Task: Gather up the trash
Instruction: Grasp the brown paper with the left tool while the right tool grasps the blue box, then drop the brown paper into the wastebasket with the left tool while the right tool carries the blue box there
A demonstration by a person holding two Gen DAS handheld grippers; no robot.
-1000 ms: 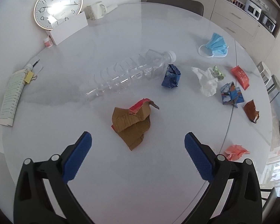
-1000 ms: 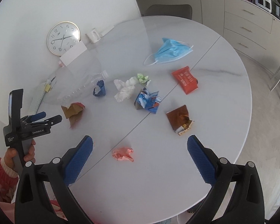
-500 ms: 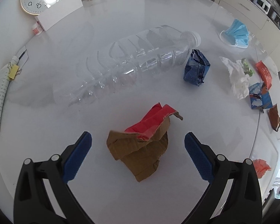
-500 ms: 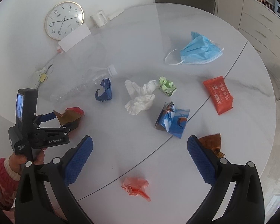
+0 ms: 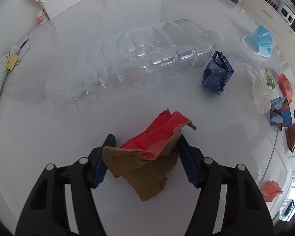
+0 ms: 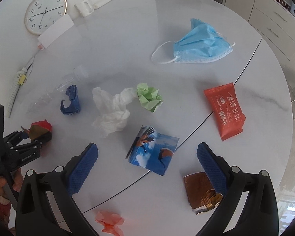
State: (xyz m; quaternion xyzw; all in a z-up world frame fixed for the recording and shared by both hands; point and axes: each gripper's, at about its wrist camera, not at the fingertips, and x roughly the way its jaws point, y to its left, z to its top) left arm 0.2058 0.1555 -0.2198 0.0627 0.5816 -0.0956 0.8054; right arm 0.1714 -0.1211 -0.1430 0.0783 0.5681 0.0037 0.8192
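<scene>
My left gripper (image 5: 145,157) is shut on a crumpled brown and red cardboard scrap (image 5: 147,157), which rests on the white round table (image 5: 127,9). It also shows in the right wrist view (image 6: 39,130). My right gripper (image 6: 147,163) is open, hovering over a blue picture wrapper (image 6: 153,153) that lies between its fingers. A brown foil wrapper (image 6: 200,192) lies under its right finger. A clear plastic bottle (image 5: 143,57) lies on its side beyond the cardboard.
More trash on the table: a dark blue wad (image 6: 70,102), white tissue (image 6: 112,108), green paper ball (image 6: 149,97), red snack packet (image 6: 224,111), blue face mask (image 6: 200,44), pink wad (image 6: 110,222). A clock (image 6: 45,11), white card (image 6: 56,30) and mug (image 6: 84,6) stand at the back.
My left gripper moved forward and down and closed on the cardboard scrap. My right gripper moved forward over the blue picture wrapper and stayed open.
</scene>
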